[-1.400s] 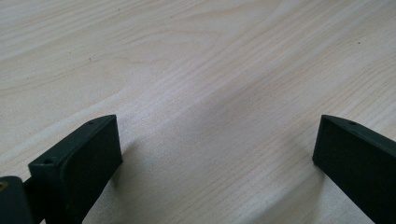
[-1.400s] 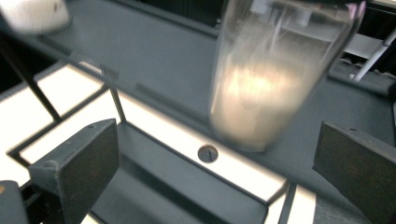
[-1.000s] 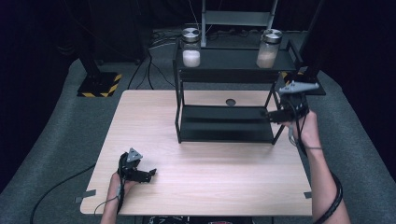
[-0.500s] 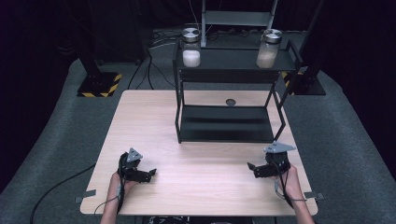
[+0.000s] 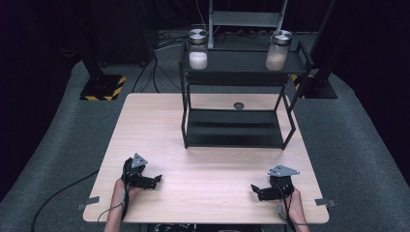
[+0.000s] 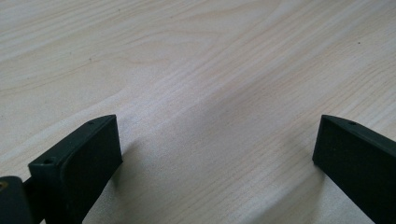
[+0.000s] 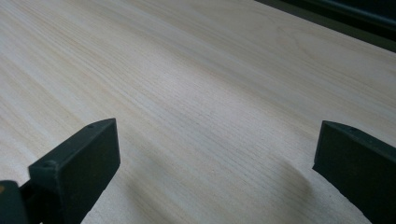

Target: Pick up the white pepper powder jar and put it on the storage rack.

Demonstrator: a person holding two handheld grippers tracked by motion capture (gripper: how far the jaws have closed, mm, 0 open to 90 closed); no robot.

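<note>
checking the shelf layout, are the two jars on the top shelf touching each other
Apart. The high view shows the left jar near the left end of the black rack's top shelf and the right jar near the right end, bare shelf between them.

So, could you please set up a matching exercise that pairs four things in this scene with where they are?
Things:
1. left tool
2. right tool
3. jar of white powder
4. jar of beige powder

Places:
A. rack's top shelf, right end
B. table, near left corner
C. rack's top shelf, left end
D. table, near right corner

Pairs: 1-B, 2-D, 3-C, 4-A
</note>
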